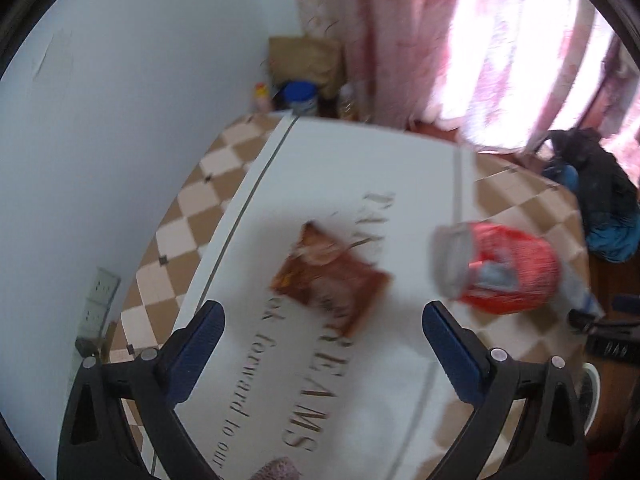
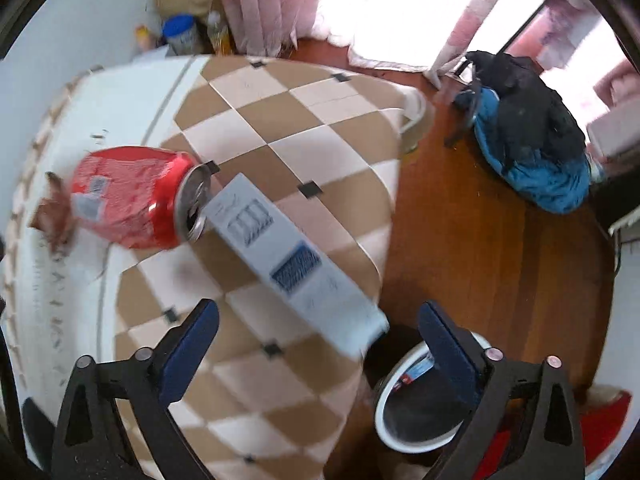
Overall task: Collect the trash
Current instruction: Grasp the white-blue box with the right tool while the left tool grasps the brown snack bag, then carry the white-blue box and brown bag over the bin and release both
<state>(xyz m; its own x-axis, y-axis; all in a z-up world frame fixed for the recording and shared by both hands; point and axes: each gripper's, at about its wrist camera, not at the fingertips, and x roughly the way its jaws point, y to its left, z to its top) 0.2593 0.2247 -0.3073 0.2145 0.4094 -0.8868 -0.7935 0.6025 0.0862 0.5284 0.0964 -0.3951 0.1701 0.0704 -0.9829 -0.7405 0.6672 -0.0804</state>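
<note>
We have three pieces on the table (image 2: 320, 128) yet: box (image 2: 292, 256), can (image 2: 128, 196), wrapper (image 1: 332, 276). The bin (image 2: 416, 436) below, at five o'clock, already holds something. Our right gripper (image 2: 320, 340) is spread wide, empty, box just ahead at twelve. Our left gripper (image 1: 324, 340) gapes too, wrapper at twelve, can at two.

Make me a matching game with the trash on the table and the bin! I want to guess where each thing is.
Things:
1. red can
2. white box
3. brown wrapper
4. bin

Places:
A. on the floor beside the table
B. lying on its side
C. flat on the white lettered cloth
D. one end pokes over the table's edge

Pairs: 1-B, 2-D, 3-C, 4-A
</note>
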